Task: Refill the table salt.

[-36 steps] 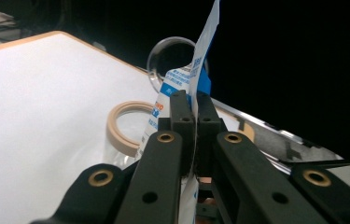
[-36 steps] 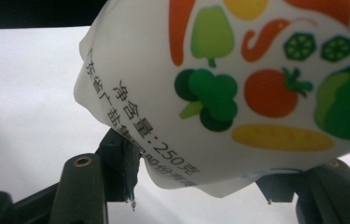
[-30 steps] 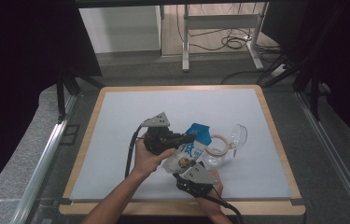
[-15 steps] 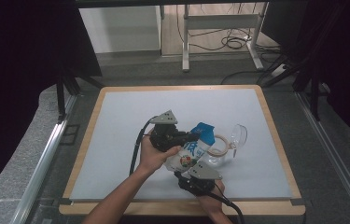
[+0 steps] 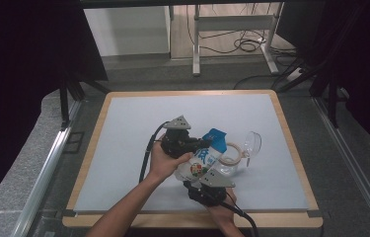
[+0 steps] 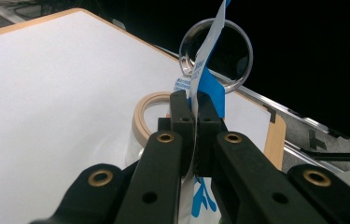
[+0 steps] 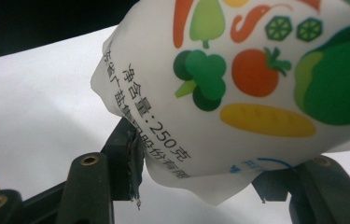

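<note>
A white pouch (image 5: 201,163) with a blue top and printed vegetables is held tilted above the white mat. My left gripper (image 5: 200,144) is shut on the pouch's blue top edge (image 6: 206,84), the flat film pinched between its pads. My right gripper (image 5: 203,178) grips the pouch's bulging lower end (image 7: 238,93), one jaw on each side. Just right of the pouch a clear glass jar (image 5: 232,160) lies on its side, its tan rim (image 6: 147,114) facing up and its round glass lid (image 6: 219,56) swung open beyond it.
The white mat (image 5: 133,128) sits in a wooden-edged tray (image 5: 98,123). Open mat lies to the left and at the back. Metal rails (image 5: 49,163) run along both sides of the table, with table legs and cables on the floor behind.
The left gripper and the pouch's blue top have shifted slightly to the right, toward the jar. The right gripper has stayed in place.
</note>
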Demonstrator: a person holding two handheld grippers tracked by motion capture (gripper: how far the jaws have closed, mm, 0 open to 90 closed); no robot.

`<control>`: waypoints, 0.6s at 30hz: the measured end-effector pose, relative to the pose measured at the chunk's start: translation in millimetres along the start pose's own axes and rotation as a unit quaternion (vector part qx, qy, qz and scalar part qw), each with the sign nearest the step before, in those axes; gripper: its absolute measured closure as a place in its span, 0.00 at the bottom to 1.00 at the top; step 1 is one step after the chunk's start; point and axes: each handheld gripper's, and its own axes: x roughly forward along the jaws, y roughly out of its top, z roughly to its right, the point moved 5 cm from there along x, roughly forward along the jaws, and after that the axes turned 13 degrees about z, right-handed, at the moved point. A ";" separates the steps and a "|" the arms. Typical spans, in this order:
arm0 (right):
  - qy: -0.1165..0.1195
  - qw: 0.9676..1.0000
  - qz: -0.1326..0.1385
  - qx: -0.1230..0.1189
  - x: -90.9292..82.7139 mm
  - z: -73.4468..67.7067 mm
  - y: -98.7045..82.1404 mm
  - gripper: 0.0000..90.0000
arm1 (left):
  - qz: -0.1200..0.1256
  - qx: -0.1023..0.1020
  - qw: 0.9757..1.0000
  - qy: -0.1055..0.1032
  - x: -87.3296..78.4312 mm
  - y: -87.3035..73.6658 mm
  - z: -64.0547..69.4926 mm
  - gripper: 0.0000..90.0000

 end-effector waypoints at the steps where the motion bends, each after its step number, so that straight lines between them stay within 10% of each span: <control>1: -0.001 1.000 -0.001 -0.002 0.3 0.5 -0.4 0.49 | 0.003 0.000 1.000 -0.001 -1.1 0.2 0.9 1.00; 18: -0.085 0.995 0.010 -0.052 -6.0 3.7 2.7 0.47 | 0.029 0.003 1.000 0.003 -17.2 6.9 16.4 1.00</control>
